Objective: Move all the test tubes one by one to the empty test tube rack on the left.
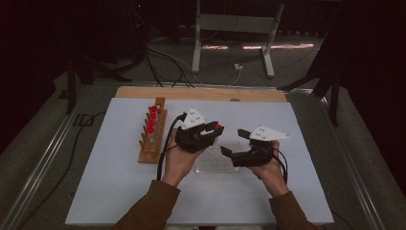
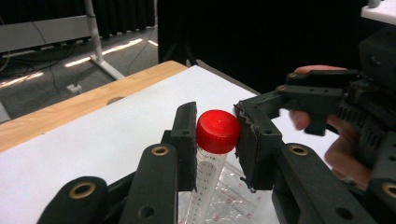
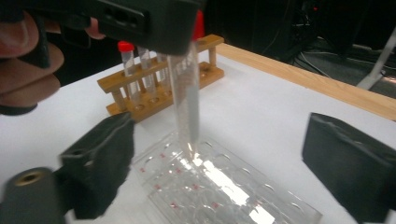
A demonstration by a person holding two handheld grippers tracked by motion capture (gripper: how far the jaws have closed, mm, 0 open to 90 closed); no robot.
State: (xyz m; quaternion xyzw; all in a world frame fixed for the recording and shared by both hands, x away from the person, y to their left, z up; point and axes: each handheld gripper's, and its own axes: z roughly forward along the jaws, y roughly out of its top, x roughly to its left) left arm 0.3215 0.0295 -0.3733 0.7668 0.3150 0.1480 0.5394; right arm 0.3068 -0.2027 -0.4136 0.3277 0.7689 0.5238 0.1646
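The left gripper (image 2: 212, 140) clamped a red-capped tube (image 2: 208, 163) upright over the clear well plate (image 3: 219, 186), the right gripper (image 3: 224, 168) wide apart beside it; uncapping probably came next.

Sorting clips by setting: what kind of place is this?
Probably a lab-style recording bench: a wooden test-tube rack with red-capped tubes, a clear well plate, and a red-capped graduated tube gripped above the plate.
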